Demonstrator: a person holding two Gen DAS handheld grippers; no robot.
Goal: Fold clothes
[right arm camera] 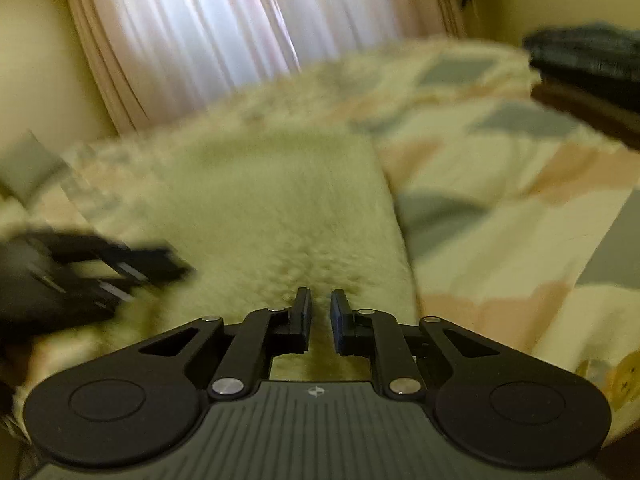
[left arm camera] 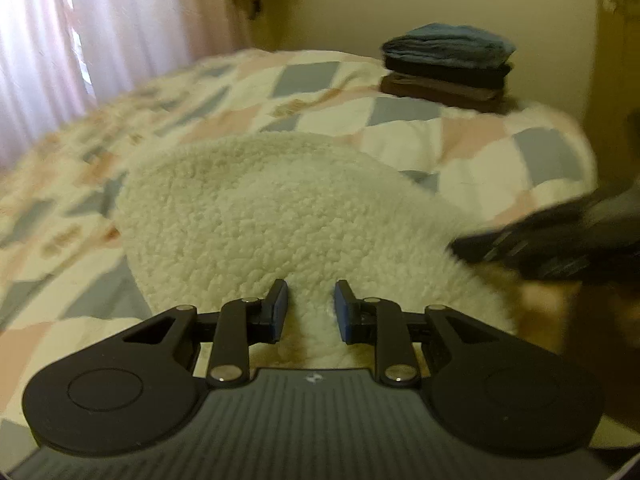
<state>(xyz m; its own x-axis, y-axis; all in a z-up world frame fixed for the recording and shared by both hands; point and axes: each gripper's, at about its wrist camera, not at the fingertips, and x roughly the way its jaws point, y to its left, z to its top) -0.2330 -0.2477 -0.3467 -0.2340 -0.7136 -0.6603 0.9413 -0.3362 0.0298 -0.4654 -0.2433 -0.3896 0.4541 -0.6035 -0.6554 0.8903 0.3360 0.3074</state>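
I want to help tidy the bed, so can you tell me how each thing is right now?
Fluffy cream garment: lying on the quilt, looks partly folded.
Stack of clothes: folded, piled at the far side of the bed.
Quilt: spread over the bed.
Curtains: drawn shut.
Left gripper: fingers apart, over the garment's near edge.
Right gripper: fingers slightly apart, nothing gripped.

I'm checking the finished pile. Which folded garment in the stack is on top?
The blue one tops the stack, lying on a black garment, with a brown one at the bottom on the quilt.
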